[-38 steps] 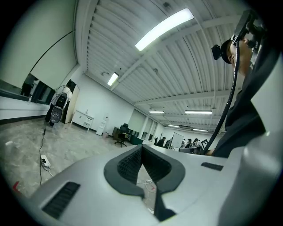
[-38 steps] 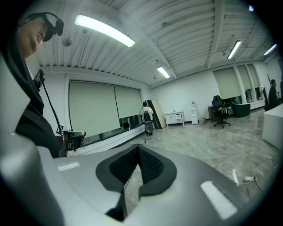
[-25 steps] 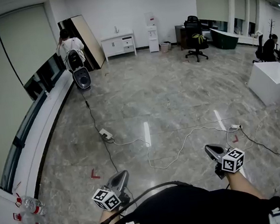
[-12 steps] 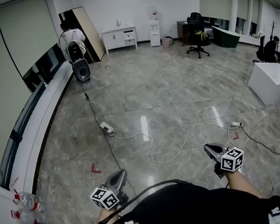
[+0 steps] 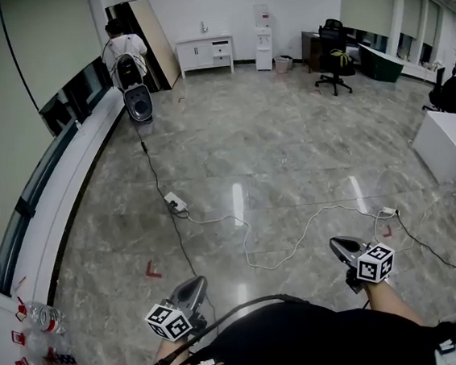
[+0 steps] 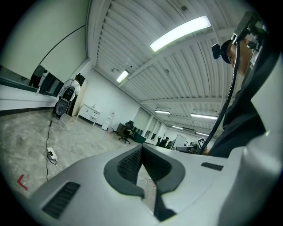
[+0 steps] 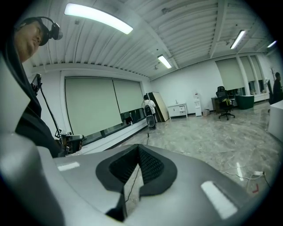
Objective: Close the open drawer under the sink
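Sink cabinet (image 5: 205,52) drifts right toward upper centre; left gripper (image 5: 192,287) and right gripper (image 5: 341,244) hang empty, jaws pressed together; approach is judged next.

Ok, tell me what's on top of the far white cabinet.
A small upright tap-like fixture stands on the white cabinet; any sink basin is hidden from here.

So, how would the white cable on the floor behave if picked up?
The white cable lies in loose curves, so it is probably floppy and would sag. It looks thin, so likely light. On the glossy floor it should slide easily.
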A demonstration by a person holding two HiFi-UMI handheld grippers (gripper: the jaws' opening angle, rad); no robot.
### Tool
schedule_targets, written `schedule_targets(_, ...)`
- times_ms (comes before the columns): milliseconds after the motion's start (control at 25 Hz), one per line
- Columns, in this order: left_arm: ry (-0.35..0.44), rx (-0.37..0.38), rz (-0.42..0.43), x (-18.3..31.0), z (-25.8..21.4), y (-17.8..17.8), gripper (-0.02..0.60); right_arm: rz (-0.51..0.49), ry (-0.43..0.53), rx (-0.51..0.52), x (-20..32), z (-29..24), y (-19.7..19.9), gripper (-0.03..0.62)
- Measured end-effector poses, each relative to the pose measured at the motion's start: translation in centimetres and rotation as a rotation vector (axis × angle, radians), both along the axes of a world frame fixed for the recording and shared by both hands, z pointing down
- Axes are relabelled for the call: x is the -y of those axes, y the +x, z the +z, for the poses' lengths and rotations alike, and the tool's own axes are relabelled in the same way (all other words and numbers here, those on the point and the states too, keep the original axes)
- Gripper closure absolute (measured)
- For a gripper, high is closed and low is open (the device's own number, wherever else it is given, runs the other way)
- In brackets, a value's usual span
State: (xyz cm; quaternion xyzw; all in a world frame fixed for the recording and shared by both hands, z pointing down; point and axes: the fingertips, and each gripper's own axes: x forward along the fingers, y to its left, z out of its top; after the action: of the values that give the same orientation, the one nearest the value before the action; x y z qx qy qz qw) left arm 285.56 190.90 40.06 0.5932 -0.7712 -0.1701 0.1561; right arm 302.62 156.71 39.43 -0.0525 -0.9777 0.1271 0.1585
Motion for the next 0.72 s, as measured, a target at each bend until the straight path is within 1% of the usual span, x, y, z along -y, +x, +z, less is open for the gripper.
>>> schedule_targets(120,-0.013,0.015,-0.039,2.3,0.0,-1.2,0.581,-0.046,-0.013,0.02,2.8,0.6,-2.4,0.593)
schedule_targets(240,-0.017,0.022,-0.099,5.8,-0.9,-2.5,0.581,-0.089,-0.027,0.027,6.9,0.9,-5.2,0.593)
schedule_targets(440,0.003,0.04,-0.162,12.8,-2.4,-3.3,0.581,-0.156,-0.022,0.049,15.0,-0.2,-9.3,0.593)
schedule_targets(520,0.013,0.033,-0.193,15.1,-2.9,-4.0,0.581,-0.177,-0.023,0.068,17.6,-0.8,-11.0,0.594)
schedule_targets(720,-0.002,0.043,-0.196,19.9,-3.3,-5.1,0.581,-0.198,-0.029,0.096,22.2,-1.1,-13.8,0.592)
